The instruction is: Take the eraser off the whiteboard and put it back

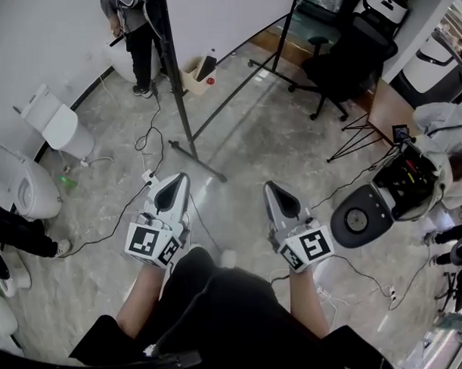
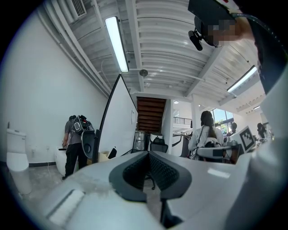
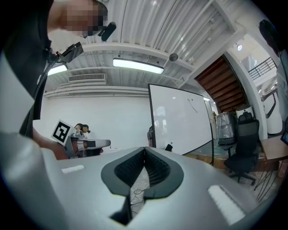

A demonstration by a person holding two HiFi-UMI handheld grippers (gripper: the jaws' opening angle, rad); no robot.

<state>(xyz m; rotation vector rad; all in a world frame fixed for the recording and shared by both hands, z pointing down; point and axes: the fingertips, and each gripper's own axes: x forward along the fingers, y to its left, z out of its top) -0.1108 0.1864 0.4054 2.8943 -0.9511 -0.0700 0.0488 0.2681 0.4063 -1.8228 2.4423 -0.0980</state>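
Grey floor [image 1: 240, 134] separates the whiteboard [image 1: 225, 17] from the left tongs [image 1: 179, 182] and right tongs [image 1: 270, 188], both closed, empty, seemingly carried level for approach.

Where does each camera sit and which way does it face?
Head view: on the head, steeply down at the floor; forearms, left gripper and right gripper show.
Left gripper view: on that gripper, level past its shut jaws at the whiteboard, seen obliquely.
Right gripper view: likewise, past shut jaws at the whiteboard's face.
Both gripper views share the whiteboard; each shows the other gripper.
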